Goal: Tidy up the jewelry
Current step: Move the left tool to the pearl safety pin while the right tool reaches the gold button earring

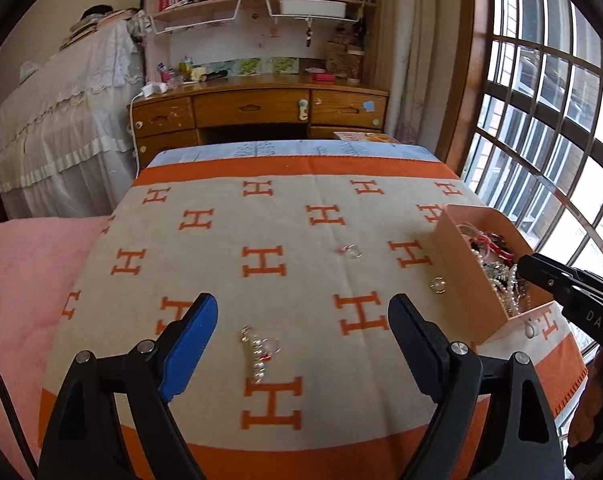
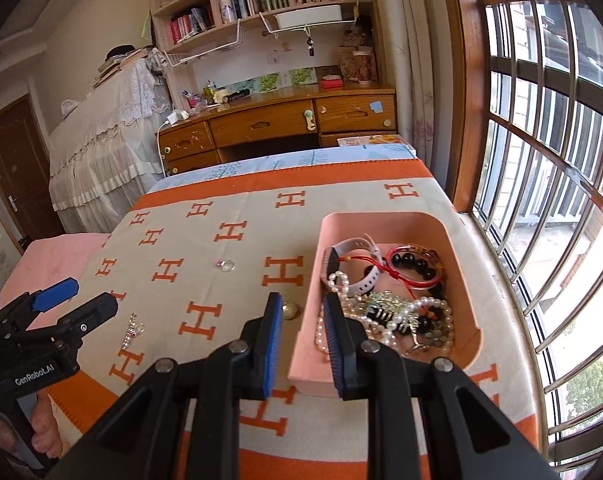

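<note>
Left wrist view: hovering wide open and empty, left gripper (image 1: 301, 344) over a woven blanket (image 1: 205, 272) with orange H motifs, flanking a crystal earring (image 1: 257, 354); lying farther out, a clear-stone ring (image 1: 351, 251) and round pearl earring (image 1: 438, 285) beside the pink box (image 1: 457, 264).

Right wrist view: straddling the box's (image 2: 397, 222) left wall, right gripper (image 2: 301, 336) narrowly parted, gripping nothing. Lying heaped inside: pearl strands (image 2: 429, 304), black bead bracelet (image 2: 413, 266), white watch (image 2: 357, 246).
</note>
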